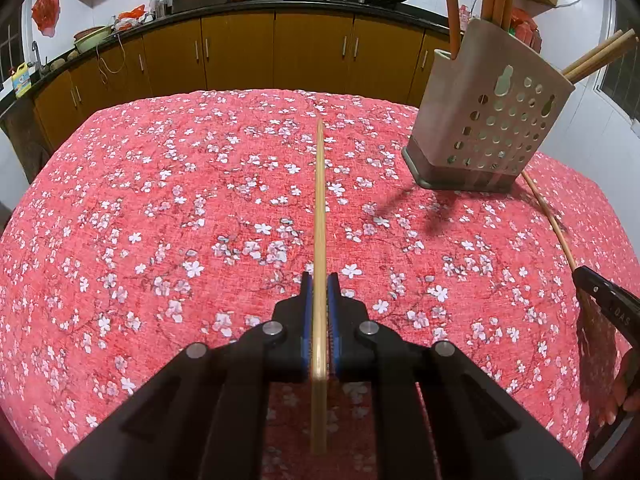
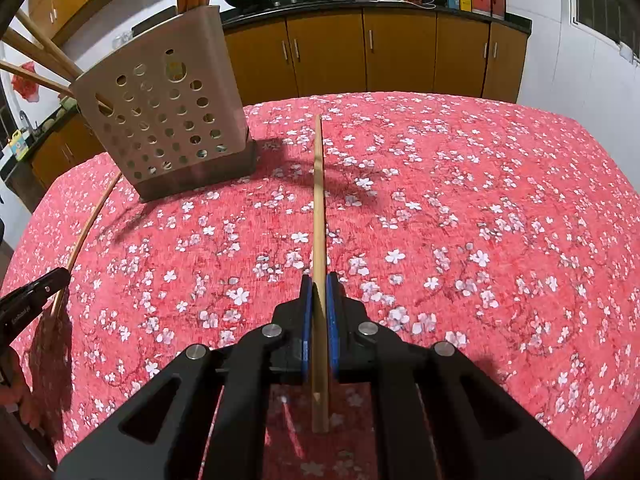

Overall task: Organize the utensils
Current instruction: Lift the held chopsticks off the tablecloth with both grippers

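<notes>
Red blossom cloth covers the worktop. Both tools reach level over it — my left tool pinches one chopstick, my right tool another chopstick, near the perforated utensil holder.

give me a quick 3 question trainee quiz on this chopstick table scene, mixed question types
1. True or false: the left hand-held gripper is open with nothing in it.
2. Multiple choice: the perforated utensil holder stands on A) the kitchen counter B) the floral tablecloth C) the floor.
3. Fill in: the right hand-held gripper is shut on a wooden ____.

Key:
1. False; it is shut on a chopstick.
2. B.
3. chopstick.
</notes>
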Demonstrator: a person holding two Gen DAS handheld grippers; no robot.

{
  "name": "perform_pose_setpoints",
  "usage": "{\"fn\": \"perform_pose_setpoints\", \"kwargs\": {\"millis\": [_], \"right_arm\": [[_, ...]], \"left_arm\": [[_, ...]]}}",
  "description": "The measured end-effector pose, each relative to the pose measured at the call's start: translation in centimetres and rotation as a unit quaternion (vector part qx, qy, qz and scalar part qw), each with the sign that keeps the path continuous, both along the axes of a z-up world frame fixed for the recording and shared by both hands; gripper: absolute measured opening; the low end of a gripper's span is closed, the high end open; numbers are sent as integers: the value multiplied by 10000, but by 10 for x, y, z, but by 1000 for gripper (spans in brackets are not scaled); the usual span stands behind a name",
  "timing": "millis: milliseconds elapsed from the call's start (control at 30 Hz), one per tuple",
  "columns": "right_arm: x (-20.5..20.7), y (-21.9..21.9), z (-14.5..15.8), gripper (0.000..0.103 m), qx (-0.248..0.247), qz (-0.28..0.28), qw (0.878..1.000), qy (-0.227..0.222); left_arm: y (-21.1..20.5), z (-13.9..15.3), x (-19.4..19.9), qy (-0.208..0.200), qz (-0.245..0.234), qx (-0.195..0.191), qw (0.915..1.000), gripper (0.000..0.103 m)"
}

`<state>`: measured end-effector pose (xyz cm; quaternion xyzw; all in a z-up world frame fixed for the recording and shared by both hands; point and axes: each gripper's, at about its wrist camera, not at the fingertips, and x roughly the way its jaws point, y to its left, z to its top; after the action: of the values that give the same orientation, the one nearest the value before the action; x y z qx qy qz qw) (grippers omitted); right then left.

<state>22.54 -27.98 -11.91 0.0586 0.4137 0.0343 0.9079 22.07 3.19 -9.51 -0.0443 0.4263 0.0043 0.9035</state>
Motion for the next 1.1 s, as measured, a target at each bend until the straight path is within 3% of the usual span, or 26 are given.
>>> {"fn": "perform_pose_setpoints", "kwargs": {"millis": [1100], "right_arm": [[-17, -3, 8, 8, -17, 23, 10000, -18]], "left_arm": [[-2, 0, -11, 41, -132, 74, 9999, 8]]}}
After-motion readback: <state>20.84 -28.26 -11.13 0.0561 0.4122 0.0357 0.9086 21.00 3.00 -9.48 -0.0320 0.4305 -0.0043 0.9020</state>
